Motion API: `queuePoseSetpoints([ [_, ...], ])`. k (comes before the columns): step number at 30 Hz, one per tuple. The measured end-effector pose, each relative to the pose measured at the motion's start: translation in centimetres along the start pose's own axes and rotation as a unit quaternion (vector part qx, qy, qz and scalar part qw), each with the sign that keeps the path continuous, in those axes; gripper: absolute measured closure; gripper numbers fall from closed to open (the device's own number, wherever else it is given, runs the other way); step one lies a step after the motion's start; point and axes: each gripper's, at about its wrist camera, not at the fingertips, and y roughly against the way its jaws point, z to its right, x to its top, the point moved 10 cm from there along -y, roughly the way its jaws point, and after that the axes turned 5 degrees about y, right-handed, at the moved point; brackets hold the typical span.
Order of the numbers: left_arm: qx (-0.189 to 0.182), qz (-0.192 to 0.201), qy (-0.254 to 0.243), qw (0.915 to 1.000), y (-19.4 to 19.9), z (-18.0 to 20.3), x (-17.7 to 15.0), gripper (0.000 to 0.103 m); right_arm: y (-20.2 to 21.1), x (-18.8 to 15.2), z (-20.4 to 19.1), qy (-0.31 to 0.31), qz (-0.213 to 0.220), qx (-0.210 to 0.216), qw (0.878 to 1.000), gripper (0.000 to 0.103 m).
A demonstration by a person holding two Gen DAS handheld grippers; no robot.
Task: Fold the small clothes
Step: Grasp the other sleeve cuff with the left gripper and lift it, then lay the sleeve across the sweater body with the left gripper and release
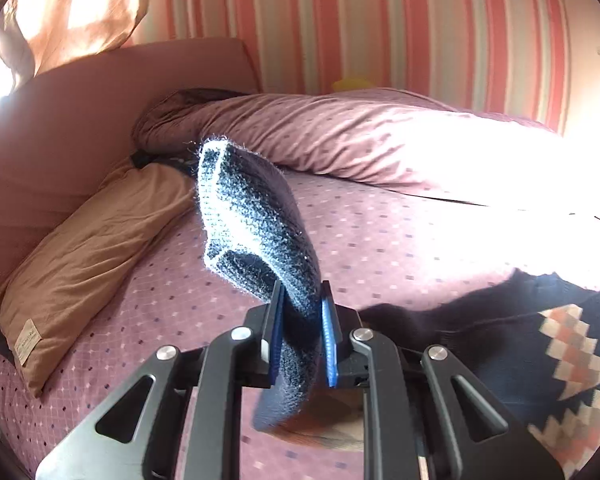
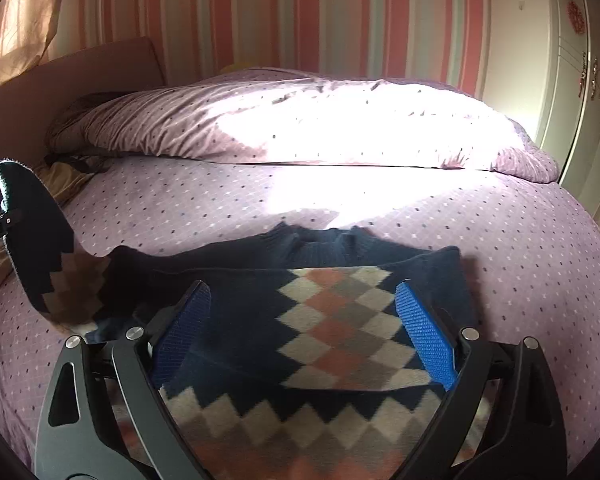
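- Dark navy knitted sweater with a pink, grey and cream diamond pattern (image 2: 332, 320) lying flat on the lilac dotted bedspread (image 2: 500, 240), near centre of the bed.
- Left sleeve, dark fuzzy knit cuff (image 1: 252, 216), lifted off the bed, pinched in the left gripper (image 1: 300, 312); blue pads (image 1: 329, 336) pressed together on the cloth.
- Right gripper (image 2: 304, 320) spread wide, low over the diamond panel, holding nothing; contact with the knit unclear.
- Step judged: folding the left sleeve across the body.
- Carry the cuff right, over the diamond panel, keep sleeve taut, lay flat, no twist.
- Best to press the right gripper down on the body as an anchor, else whole sweater likely drags.
- Release only once cuff rests flat on the panel.
- Fuzzy knit may snag on pads; open fully before pulling away.
- Tan pillow (image 1: 92, 248) far left, lilac rolled duvet (image 2: 300, 128) at far side, both well apart from the sweater.
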Motion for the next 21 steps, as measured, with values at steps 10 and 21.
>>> queuePoseSetpoints([
  [10, -0.035, -0.007, -0.034, 0.9988, 6.7, 16.3, -3.1, 0.086, 2.9, -1.2, 14.6, -0.007, 0.01, -0.036, 0.999, 0.009],
  [21, -0.043, -0.024, -0.089, 0.9949, 5.9, 35.6, -5.4, 0.086, 3.1, -5.7, 22.1, -0.028, 0.002, -0.016, 0.999, 0.009],
])
